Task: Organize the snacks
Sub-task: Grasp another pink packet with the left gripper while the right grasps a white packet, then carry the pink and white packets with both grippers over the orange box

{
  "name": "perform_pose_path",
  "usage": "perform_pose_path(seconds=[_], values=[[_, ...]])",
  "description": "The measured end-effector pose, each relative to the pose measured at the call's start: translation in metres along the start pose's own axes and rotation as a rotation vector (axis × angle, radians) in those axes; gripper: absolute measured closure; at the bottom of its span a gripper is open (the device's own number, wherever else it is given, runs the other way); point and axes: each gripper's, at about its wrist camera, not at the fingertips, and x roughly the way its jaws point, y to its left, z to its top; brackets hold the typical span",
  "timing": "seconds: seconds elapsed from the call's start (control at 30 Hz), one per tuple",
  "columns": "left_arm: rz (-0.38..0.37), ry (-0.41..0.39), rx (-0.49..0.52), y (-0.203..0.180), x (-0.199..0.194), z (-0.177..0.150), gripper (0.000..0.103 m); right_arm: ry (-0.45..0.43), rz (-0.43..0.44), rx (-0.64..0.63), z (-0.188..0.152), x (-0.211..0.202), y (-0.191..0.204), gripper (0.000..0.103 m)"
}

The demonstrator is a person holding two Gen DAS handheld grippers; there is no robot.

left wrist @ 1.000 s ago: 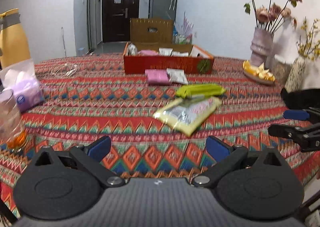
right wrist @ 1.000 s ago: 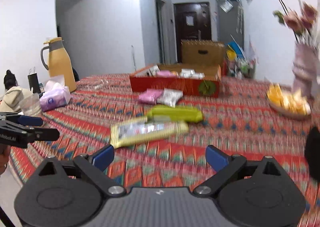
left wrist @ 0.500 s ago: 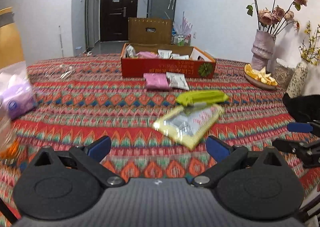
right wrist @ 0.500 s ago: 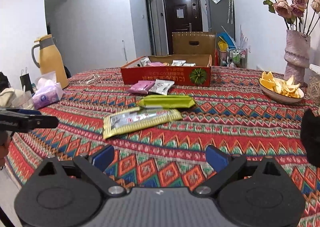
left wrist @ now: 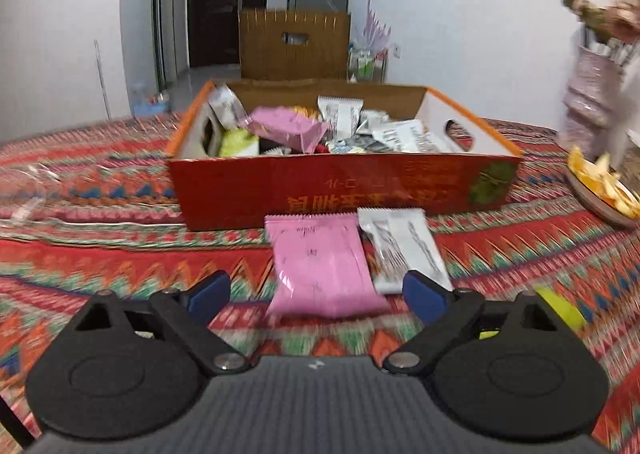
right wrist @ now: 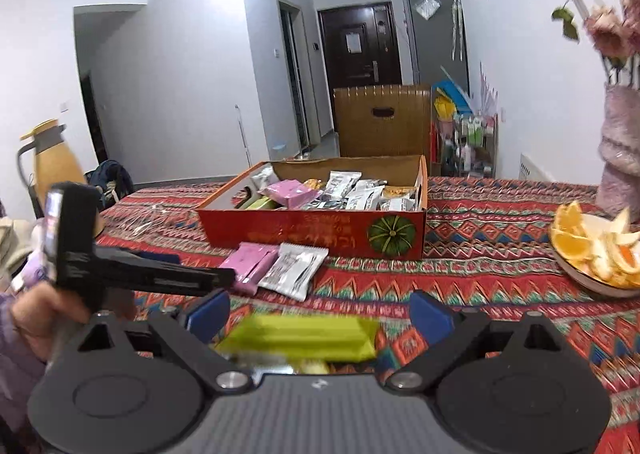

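A red cardboard box (left wrist: 344, 190) holding several snack packets stands on the patterned tablecloth; it also shows in the right wrist view (right wrist: 316, 230). In front of it lie a pink packet (left wrist: 320, 262) and a silver packet (left wrist: 404, 246), also in the right wrist view as pink packet (right wrist: 252, 258) and silver packet (right wrist: 294, 270). My left gripper (left wrist: 318, 294) is open, its fingers straddling the pink packet's near end. My right gripper (right wrist: 320, 314) is open around a green packet (right wrist: 304, 336). The left gripper's fingers (right wrist: 160, 274) reach toward the pink packet.
A plate of orange slices (right wrist: 596, 250) sits at the right, by a vase of dried roses (right wrist: 620, 158). A yellow thermos (right wrist: 52, 166) stands far left. Clear plastic wrap (left wrist: 28, 194) lies left of the box. A brown crate (right wrist: 384, 118) stands behind the table.
Both grippers moved forward toward the box. The left now straddles the pink packet; the right closed in on the green packet. The yellow packet dropped out of view.
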Motion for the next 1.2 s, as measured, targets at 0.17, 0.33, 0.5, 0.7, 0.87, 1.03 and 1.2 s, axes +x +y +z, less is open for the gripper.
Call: perform_pose_path(seconds=[0.17,0.33,0.5,0.7,0.87,1.03,1.2], values=[[-0.043,0.037,-0.001,0.006,0.042,0.008,0.028,0.096,0.005,-0.019,0.021,0.067,0.000,0.025],[-0.056,0.031,0.081,0.012,0.037,0.005,0.041,0.227,-0.006,-0.033,0.025,0.146,0.009,0.029],[0.013,0.037,0.026,0.029,0.031,0.002,0.041,0.308,0.011,-0.002,0.031,0.198,0.027,0.026],[0.029,0.048,-0.007,0.044,0.032,0.007,0.041,0.286,-0.047,-0.002,0.033,0.206,0.035,0.033],[0.041,0.015,-0.023,0.056,0.011,0.011,0.041,0.264,0.038,0.125,0.033,0.194,0.022,0.033],[0.053,0.013,-0.034,0.061,-0.007,0.008,0.041,0.277,0.025,-0.004,0.028,0.194,0.034,0.032],[0.058,0.000,-0.037,0.059,-0.024,-0.001,0.041,0.254,-0.012,-0.153,0.016,0.197,0.055,0.033]])
